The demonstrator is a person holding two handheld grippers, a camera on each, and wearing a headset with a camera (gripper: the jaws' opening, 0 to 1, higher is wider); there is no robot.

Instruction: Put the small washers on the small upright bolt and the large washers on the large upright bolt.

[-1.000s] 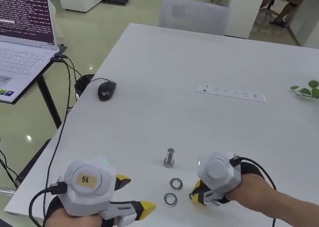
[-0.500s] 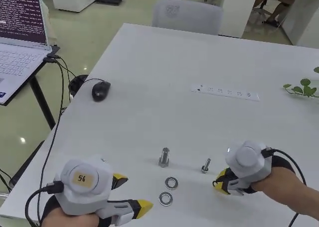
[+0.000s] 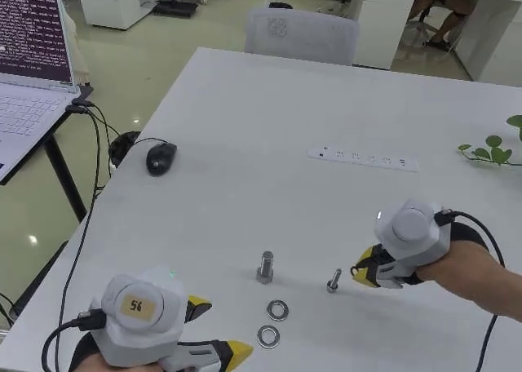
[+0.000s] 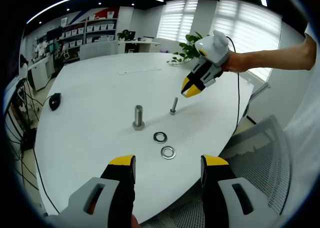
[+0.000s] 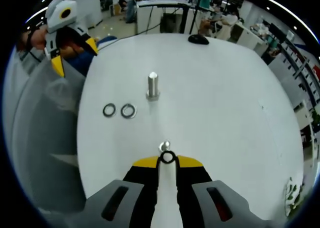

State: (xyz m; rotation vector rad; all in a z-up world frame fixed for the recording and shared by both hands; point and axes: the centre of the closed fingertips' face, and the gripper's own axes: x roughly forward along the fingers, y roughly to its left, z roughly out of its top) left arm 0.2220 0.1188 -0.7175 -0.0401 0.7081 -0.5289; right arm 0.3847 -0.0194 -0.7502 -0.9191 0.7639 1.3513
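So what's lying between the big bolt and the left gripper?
Two washers lie flat on the table between the big bolt and the left gripper, seen in the left gripper view.

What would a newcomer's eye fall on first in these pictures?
Two bolts stand upright near the front edge of the white table, the large bolt left of the small bolt, with two washers lying flat before them. The right hand-held gripper hovers beside the small bolt, pinching a small washer; the left hand-held gripper is open nearby.
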